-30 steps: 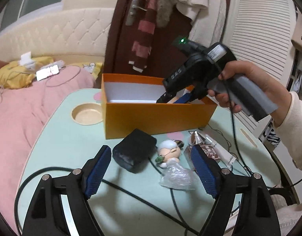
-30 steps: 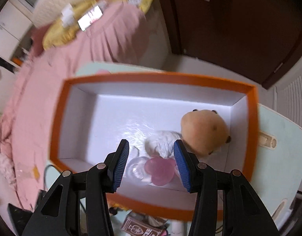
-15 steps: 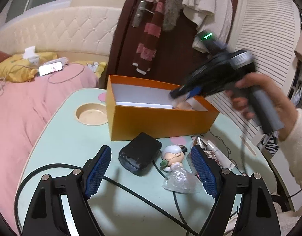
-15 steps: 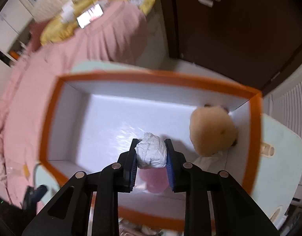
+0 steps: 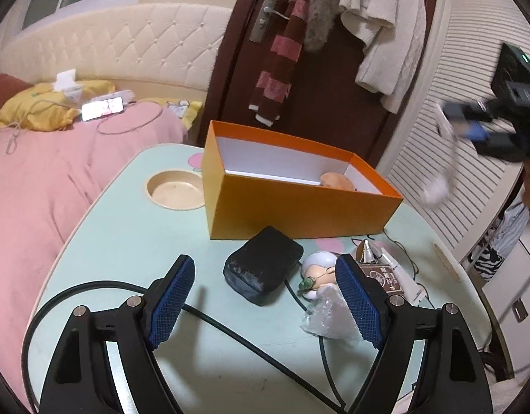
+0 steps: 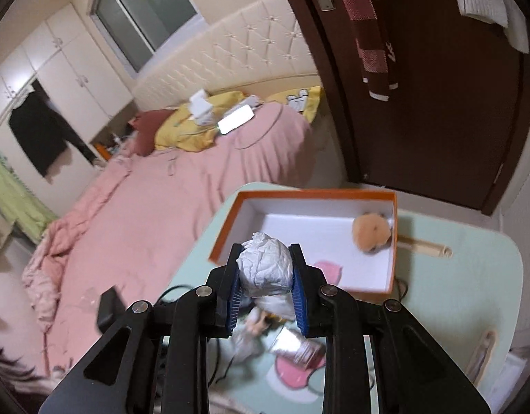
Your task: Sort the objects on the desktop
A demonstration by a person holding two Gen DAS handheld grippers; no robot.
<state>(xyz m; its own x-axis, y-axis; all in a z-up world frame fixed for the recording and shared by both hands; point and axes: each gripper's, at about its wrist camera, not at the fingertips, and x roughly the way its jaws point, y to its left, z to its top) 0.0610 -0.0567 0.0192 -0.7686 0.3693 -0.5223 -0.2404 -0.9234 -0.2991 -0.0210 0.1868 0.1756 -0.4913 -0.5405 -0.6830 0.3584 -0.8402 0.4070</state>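
My right gripper (image 6: 266,288) is shut on a crumpled white wad (image 6: 265,267), held high above the table's near side; the left wrist view shows that gripper (image 5: 472,127) blurred at the upper right with the wad (image 5: 435,189) below it. An orange box (image 5: 299,207) with a white inside (image 6: 316,241) holds a tan plush toy (image 6: 372,233). My left gripper (image 5: 265,303) is open low over the table. Between its fingers lie a black pouch (image 5: 263,269) and a small white-haired figurine (image 5: 320,272) in clear wrap.
The pale green table (image 5: 127,234) has a round cup recess (image 5: 175,189). A brown card box (image 5: 382,276), a white tube (image 5: 399,272) and black cables (image 5: 230,324) lie near the figurine. A pink bed (image 5: 40,179) borders the table's left; a dark door (image 5: 299,69) stands behind.
My right gripper closed on the white wad inside the orange box, lifted it out and swung up and away to the right. The left gripper stayed open and shifted slightly.
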